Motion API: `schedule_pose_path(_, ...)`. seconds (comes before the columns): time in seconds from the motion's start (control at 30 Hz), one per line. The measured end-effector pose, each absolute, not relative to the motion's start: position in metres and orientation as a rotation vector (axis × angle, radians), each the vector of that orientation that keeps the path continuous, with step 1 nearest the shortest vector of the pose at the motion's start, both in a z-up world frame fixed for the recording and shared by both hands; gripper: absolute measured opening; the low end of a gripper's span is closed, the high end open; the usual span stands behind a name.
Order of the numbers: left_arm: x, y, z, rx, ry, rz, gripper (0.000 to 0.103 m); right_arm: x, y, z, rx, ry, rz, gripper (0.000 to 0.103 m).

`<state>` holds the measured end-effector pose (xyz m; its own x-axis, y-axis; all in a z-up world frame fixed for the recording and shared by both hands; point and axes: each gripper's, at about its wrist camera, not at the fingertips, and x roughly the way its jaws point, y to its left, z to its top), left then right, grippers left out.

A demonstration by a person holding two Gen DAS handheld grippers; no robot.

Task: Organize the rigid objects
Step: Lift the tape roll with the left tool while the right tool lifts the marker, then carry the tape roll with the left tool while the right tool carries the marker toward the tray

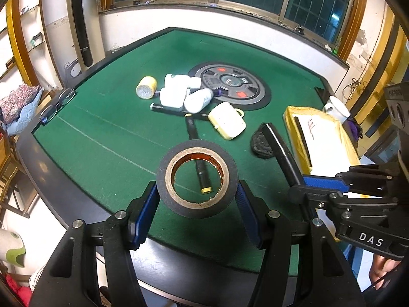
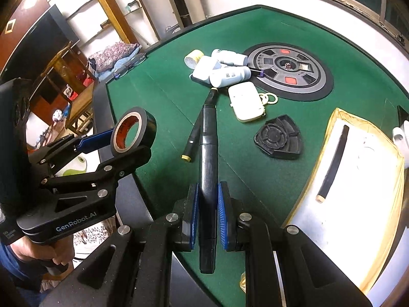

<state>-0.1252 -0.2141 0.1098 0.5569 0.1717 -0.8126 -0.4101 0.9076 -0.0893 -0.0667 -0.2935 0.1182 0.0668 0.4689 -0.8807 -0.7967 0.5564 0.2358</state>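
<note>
Here, left gripper [image 1: 196, 199] jaws clamp black tape roll [image 1: 196, 179], right gripper [image 2: 207, 212] jaws clamp smooth black pen [image 2: 208, 153]; white bottles [image 1: 184, 94] & cream case [image 1: 227, 124] clutter green felt table [image 1: 102, 133].

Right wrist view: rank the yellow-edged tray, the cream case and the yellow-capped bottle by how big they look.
1. Yellow-edged tray, though it lies nearest the camera.
2. Cream case.
3. Yellow-capped bottle, farthest away.

left wrist: steep down over near table [image 1: 107, 128] edge | right wrist: same, from right | shared: green table centre
</note>
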Motion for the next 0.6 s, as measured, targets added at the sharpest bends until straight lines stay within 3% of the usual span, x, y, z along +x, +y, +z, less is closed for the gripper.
schedule_pose_path(0.6, -0.109, -0.243, 0.130, -0.273, 0.885, 0.287, 0.060, -0.046, -0.320, 0.135, -0.249, 1.137, 0.946, 0.013)
